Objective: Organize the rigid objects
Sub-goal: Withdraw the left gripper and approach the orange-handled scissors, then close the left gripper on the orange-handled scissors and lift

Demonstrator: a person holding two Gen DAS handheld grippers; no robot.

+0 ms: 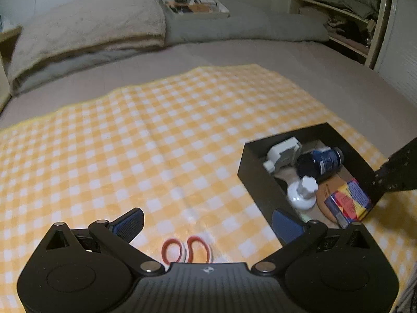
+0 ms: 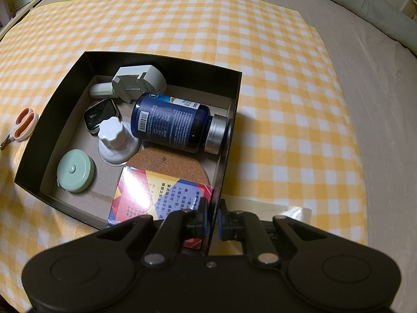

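Note:
A black box [image 2: 52,109] [image 1: 250,174] sits on the yellow checked cloth. It holds a blue bottle [image 2: 172,122] [image 1: 320,160], a white plug adapter [image 2: 138,80], a white knob [image 2: 114,135] [image 1: 303,193], a green tape measure [image 2: 75,173], a dark tin [image 2: 100,116], a cork coaster [image 2: 169,163] and a colourful card box [image 2: 156,197] [image 1: 349,203]. Orange-handled scissors [image 1: 186,249] [image 2: 23,126] lie on the cloth left of the box. My left gripper [image 1: 208,224] is open, above the scissors' handles. My right gripper [image 2: 212,221] is shut on the box's near right wall.
The cloth [image 1: 156,135] covers a bed [image 1: 286,60]. A folded blanket [image 1: 86,28] and a grey pillow [image 1: 245,26] lie at its far end, with a tray of items [image 1: 194,5] behind. Shelves [image 1: 344,15] stand at the right.

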